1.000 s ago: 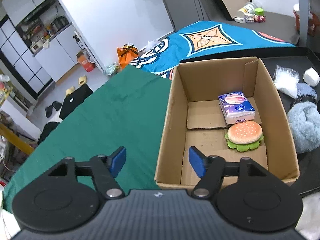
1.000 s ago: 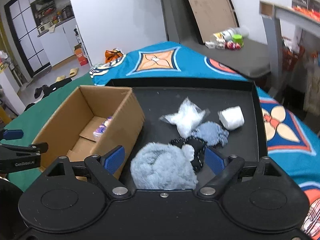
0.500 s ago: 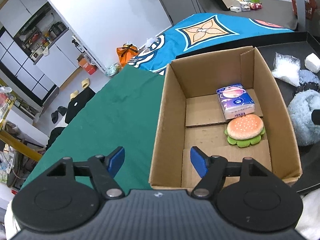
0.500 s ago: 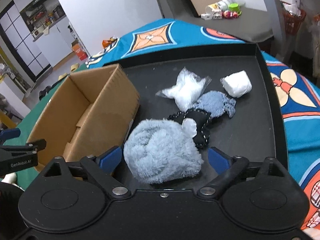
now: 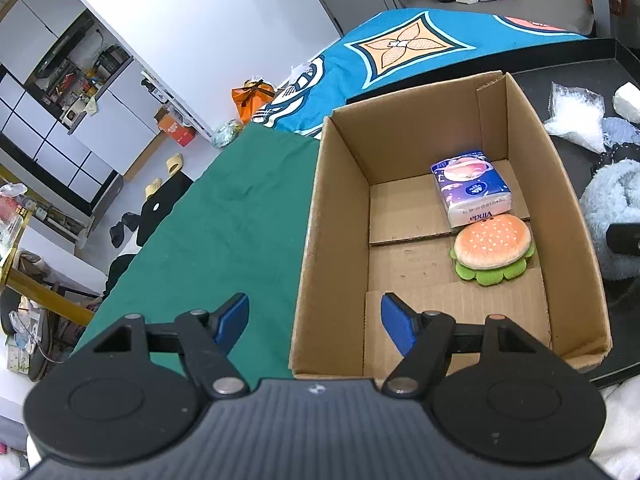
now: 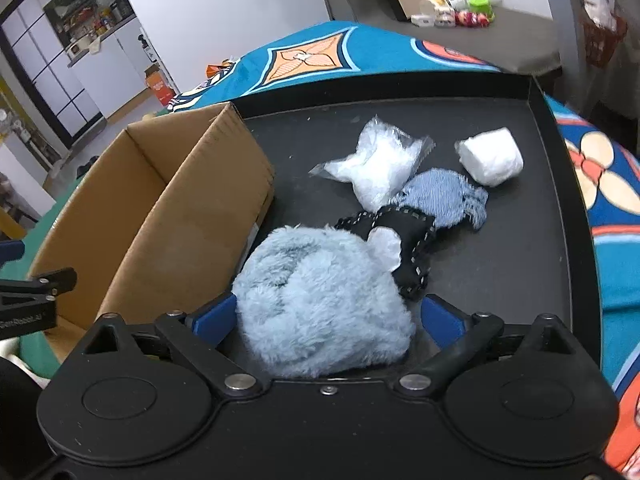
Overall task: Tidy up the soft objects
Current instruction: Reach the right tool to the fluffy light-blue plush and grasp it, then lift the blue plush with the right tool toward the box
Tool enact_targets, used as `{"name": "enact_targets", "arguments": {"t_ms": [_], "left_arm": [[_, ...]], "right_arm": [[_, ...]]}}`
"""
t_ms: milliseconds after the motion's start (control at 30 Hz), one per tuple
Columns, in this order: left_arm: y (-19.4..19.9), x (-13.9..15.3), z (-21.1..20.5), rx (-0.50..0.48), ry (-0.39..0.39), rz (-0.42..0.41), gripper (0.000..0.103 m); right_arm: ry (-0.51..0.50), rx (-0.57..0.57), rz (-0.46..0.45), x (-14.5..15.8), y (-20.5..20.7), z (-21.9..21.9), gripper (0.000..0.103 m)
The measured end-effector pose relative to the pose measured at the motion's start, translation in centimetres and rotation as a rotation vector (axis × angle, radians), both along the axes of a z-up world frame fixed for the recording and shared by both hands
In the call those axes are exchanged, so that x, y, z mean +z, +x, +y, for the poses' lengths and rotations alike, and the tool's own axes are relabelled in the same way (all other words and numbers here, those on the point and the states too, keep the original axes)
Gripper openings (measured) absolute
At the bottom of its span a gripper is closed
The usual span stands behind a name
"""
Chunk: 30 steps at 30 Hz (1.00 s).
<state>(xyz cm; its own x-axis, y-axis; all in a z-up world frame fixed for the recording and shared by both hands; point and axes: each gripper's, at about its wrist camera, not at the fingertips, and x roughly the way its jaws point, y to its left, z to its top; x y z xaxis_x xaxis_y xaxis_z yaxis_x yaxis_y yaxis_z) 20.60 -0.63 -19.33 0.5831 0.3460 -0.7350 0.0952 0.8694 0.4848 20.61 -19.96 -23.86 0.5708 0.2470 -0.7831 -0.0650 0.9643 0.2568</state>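
A fluffy light-blue plush point(image 6: 320, 300) lies on the black tray point(image 6: 520, 264), right between the wide-open fingers of my right gripper point(image 6: 326, 320). Behind it lie a black stitched pouch point(image 6: 404, 232), a blue knit cloth point(image 6: 444, 196), a clear bag of white stuffing point(image 6: 376, 168) and a white roll point(image 6: 490, 156). The cardboard box point(image 5: 316, 240) holds a tissue pack point(image 5: 472, 186) and a burger plush point(image 5: 492, 246). My left gripper point(image 5: 314, 318) is open and empty over the box's near left corner.
The box point(image 6: 152, 216) stands on the tray's left part, beside a green cloth point(image 5: 224, 232). A blue patterned cloth point(image 6: 600, 184) lies around the tray. A grey bench with small items point(image 6: 460, 16) stands behind.
My right gripper has moved forward and down, so the blue plush now sits between its fingers. My left gripper has shifted slightly nearer over the box corner.
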Motion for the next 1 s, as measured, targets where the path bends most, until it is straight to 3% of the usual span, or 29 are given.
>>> {"name": "enact_targets", "arguments": {"t_ms": [167,233,433,867,1000], "left_arm": [[0.0,0.0,-0.1,-0.001,-0.001,0.010,0.077],[-0.1,0.0,-0.2,-0.006,-0.002,0.010,0.081],[-0.2,0.1,-0.2,-0.006,-0.001,0.008,0.082],[-1.1,0.8,-0.3,-0.022,0.003,-0.027,0.091],[-1.3,1.0,-0.2,-0.023,0.005,-0.035,0.091]], "right_arm": [[-0.011,0.032,-0.018,0.2,-0.3,0.5,0.096],[-0.020,0.044,-0.024,0.3,-0.4,0.7,0.086],[-0.002,0.029,-0.013,0.9,-0.5,0.3,0.074],[-0.030,0.034,-0.033,1.8,-1.0,0.8,0.071],[-0.046,0.036,-0.020,1.3,-0.9,0.9,0.077]]}}
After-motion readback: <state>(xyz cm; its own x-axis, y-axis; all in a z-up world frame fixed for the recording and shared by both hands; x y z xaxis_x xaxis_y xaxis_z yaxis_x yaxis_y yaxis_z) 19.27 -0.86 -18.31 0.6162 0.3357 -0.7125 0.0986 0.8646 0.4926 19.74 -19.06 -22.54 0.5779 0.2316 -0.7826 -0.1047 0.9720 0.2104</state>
